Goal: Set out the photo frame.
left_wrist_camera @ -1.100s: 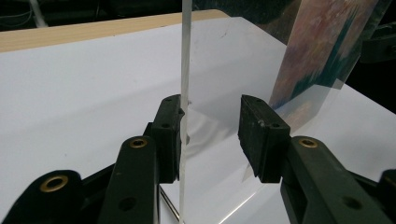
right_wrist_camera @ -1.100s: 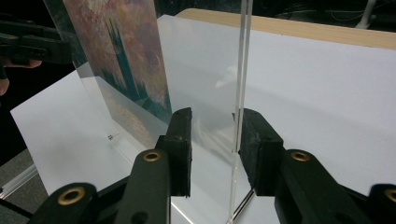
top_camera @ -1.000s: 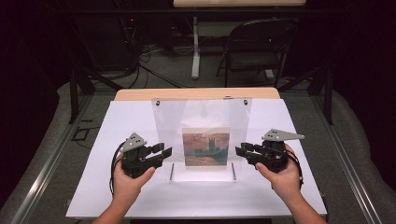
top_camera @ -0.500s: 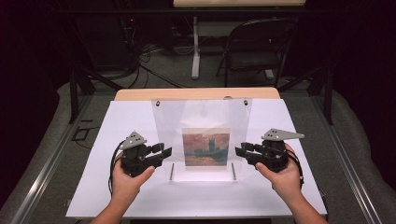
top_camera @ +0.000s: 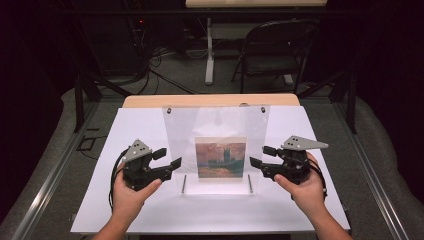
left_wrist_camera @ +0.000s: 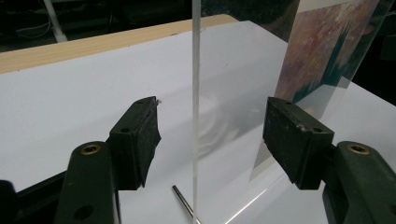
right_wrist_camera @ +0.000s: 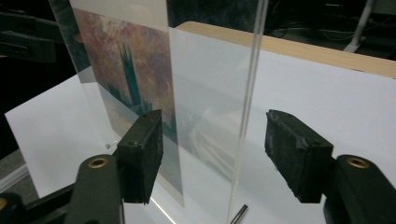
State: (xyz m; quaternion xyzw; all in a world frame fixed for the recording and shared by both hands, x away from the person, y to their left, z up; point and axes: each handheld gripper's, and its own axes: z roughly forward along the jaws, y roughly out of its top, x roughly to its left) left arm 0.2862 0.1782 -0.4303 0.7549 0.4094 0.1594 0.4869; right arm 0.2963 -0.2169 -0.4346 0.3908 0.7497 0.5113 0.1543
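Since a second ago we have hardly moved: our left gripper (top_camera: 167,159) and right gripper (top_camera: 263,156) sit where they were, each flanking one side edge of the tall clear acrylic display stand (top_camera: 216,131). We judge that the approach is finished and the squeeze has not begun.

Both pairs of jaws stand apart, holding nothing. In the left gripper view the stand's thin polished edge (left_wrist_camera: 195,107) runs upright between our pads, touching neither; in the right gripper view the opposite edge (right_wrist_camera: 247,116) does the same. The pads (left_wrist_camera: 142,140) look matte, rubbery and slightly frayed.

The stand sits mid-worktop on the white board (top_camera: 150,210), nearer the front edge, with two small metal pins (top_camera: 184,183) at its base. It carries a rectangular print of a reddish tower painting (top_camera: 220,157). The glossy, slippery-looking sheet will likely want firm, even pressure.
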